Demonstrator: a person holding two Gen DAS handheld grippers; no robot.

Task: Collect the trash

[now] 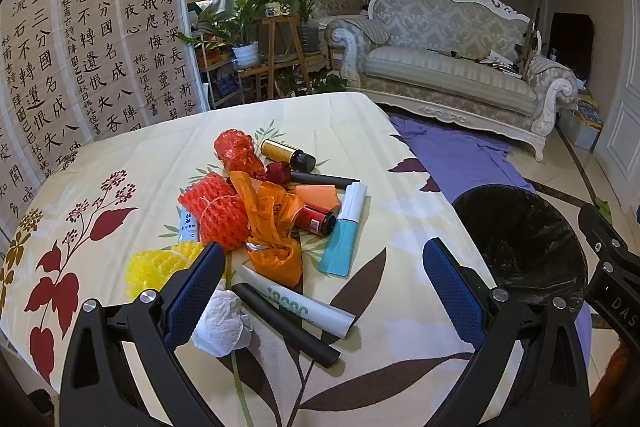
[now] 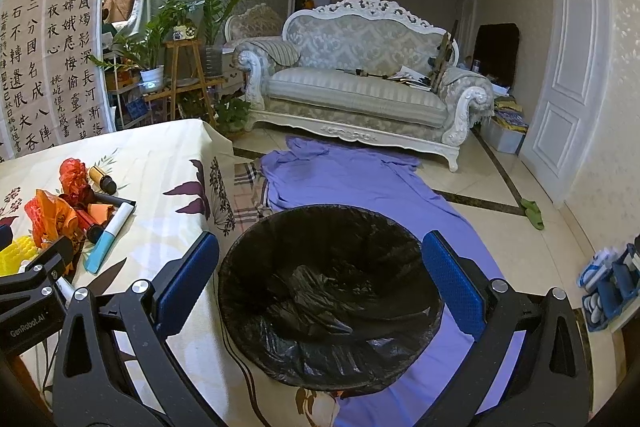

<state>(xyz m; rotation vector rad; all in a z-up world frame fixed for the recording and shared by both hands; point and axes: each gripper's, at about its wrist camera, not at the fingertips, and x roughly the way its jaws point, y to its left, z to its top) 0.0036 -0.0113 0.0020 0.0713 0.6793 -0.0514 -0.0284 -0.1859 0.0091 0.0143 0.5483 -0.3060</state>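
Lying at lower centre between the left gripper's spread fingers is the trash pile, while the right gripper, also spread, is framing the bin.

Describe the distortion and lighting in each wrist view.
Left wrist view: fisheye bends the calligraphy scrolls and table edge; dim, bluish light. Right wrist view: the door bows at the rim; the trash bin liner shows faint sheen.

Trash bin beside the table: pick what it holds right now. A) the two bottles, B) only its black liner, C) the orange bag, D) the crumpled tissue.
B: the trash bin shows only its crinkled black liner, while the orange bag and crumpled tissue lie on the table.
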